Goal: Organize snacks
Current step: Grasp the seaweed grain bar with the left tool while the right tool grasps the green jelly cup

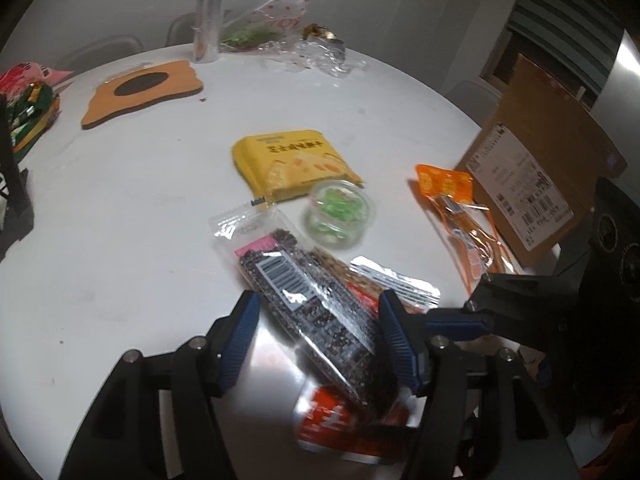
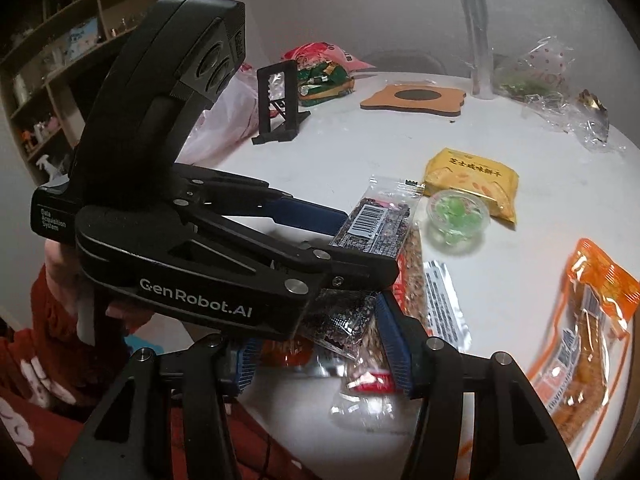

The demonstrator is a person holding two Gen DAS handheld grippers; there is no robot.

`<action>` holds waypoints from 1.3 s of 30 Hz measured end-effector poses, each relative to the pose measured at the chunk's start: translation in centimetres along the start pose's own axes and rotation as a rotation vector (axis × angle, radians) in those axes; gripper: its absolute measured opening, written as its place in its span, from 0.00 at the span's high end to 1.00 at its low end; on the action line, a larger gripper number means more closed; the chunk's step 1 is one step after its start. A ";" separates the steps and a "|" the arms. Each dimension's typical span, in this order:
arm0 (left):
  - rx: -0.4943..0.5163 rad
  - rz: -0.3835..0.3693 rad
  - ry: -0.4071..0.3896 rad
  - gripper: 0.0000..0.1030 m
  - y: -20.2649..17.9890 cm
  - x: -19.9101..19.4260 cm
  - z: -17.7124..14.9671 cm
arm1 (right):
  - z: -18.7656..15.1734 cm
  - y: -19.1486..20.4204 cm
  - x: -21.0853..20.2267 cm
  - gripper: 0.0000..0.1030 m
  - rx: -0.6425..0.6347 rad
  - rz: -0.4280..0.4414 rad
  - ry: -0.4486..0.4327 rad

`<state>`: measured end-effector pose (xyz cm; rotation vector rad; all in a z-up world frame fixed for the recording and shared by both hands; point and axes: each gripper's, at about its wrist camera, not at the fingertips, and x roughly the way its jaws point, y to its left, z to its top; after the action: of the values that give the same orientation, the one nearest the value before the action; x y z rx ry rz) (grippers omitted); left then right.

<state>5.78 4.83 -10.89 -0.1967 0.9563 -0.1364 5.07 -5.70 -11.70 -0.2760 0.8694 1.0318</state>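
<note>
While the left gripper (image 1: 316, 340) straddles the dark seed bar packet (image 1: 304, 304) with its blue pads apart from the wrapper, the packet lies loose atop the red snack packet (image 1: 340, 424) at the near desk (image 1: 132, 208) edge; the right gripper (image 2: 320, 356) spans the same pile, whether clenched I cannot tell. Gathering seems underway; next, pinch firmly and lift

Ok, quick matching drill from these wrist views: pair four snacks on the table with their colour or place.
Things:
1. biscuit pack
2. round tub
3. sausage pack
4. dark seed bar

Descriptions:
A. between the left gripper's fingers
B. yellow
C. orange, beside the cardboard box
D. clear, green sweets inside

Pairs: 1-B, 2-D, 3-C, 4-A
</note>
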 end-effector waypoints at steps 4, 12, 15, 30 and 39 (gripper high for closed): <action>-0.016 0.014 0.006 0.41 1.0 0.2 0.3 | 0.6 0.4 0.7 0.50 0.003 0.016 0.002; 0.002 0.038 0.014 0.50 1.2 1.1 0.6 | 1.4 0.1 1.6 0.49 0.017 0.090 0.030; 0.012 0.037 0.004 0.59 1.2 0.9 0.6 | 1.3 -0.2 1.1 0.49 -0.005 0.046 0.041; 0.003 0.014 -0.036 0.61 2.1 0.1 0.7 | 2.2 -5.1 -1.8 0.47 0.034 -0.173 0.015; 0.010 0.001 -0.072 0.61 2.8 -1.0 1.3 | 3.6 -6.9 1.4 0.47 0.092 -0.246 0.024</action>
<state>6.32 7.88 -10.00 -0.1905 0.8835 -0.1328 12.97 -6.30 -11.68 -0.3094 0.8783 0.7598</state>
